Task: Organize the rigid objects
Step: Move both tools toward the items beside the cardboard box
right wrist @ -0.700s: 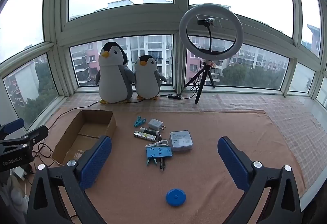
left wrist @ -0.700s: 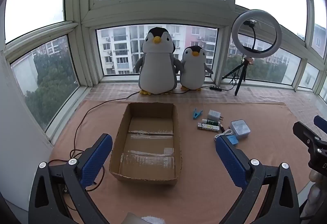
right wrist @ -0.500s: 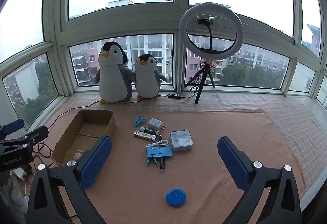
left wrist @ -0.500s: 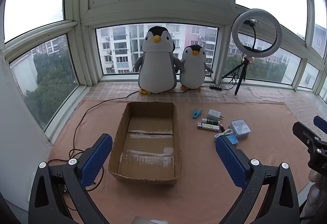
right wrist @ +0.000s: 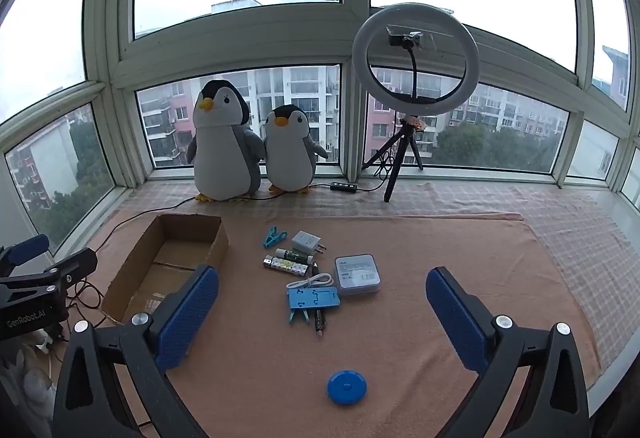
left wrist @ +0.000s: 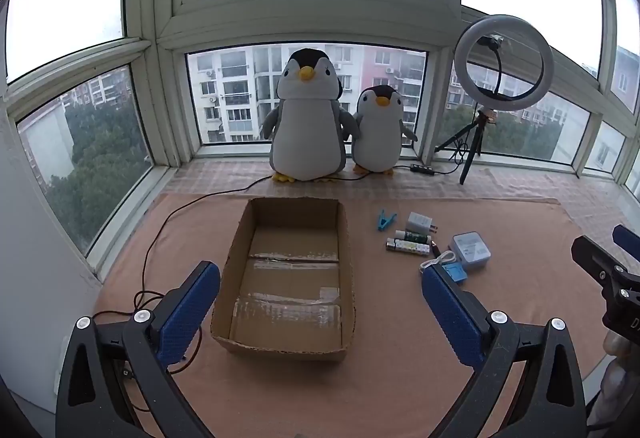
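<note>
An empty cardboard box (left wrist: 244,238) lies on the pink cloth, seen between the wide fingers of my left gripper (left wrist: 320,294), which is open and hangs above it. The same box (right wrist: 132,266) shows at the left in the right wrist view. Right of it lie a blue clip (right wrist: 274,235), a white charger (right wrist: 306,241), batteries (right wrist: 286,264), a white square case (right wrist: 357,273), a white cable (right wrist: 310,282), a blue stand (right wrist: 312,297), a pen (right wrist: 319,320) and a blue disc (right wrist: 346,387). My right gripper (right wrist: 322,296) is open above them, holding nothing.
Two plush penguins (left wrist: 306,118) and a ring light on a tripod (right wrist: 414,62) stand on the window ledge at the back. A black cord (left wrist: 156,238) runs along the cloth left of the box. Windows close in three sides.
</note>
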Demonstrator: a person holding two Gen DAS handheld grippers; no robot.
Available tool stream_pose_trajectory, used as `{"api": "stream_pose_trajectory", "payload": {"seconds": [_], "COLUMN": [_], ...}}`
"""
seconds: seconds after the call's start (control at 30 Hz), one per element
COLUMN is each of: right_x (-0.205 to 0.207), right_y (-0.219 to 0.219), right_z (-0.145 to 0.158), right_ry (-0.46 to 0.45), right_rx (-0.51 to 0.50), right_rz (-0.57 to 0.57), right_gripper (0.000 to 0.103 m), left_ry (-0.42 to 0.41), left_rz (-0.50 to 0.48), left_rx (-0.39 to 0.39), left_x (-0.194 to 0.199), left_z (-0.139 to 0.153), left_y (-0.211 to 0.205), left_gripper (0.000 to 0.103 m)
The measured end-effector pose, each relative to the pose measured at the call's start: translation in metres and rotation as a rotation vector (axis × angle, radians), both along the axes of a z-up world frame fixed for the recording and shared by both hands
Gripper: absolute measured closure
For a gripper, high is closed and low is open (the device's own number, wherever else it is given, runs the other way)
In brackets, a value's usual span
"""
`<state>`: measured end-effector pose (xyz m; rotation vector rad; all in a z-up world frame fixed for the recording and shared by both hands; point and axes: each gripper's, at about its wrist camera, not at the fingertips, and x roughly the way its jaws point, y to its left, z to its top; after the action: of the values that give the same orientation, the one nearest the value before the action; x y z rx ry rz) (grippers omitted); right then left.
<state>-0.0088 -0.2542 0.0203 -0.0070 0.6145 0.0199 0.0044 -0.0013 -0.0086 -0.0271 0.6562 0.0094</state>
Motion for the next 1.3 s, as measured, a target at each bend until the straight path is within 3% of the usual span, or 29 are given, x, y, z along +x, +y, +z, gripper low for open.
{"api": "stream_pose_trajectory", "payload": {"seconds": [1.3], "right_x": [0.0061], "right_y": [-0.0065], "right_z": [-0.0087], "right_ry": [0.029], "right_rx": [0.010], "right_rz": [-0.016], "right_gripper": [0.000], "left_ry": [0.013], "left_rz": [-0.006], "left_rx": [0.012], "left_x": [0.0011], "left_z": [-0.0040], "left_y": [-0.0016], "left_gripper": [0.001]}}
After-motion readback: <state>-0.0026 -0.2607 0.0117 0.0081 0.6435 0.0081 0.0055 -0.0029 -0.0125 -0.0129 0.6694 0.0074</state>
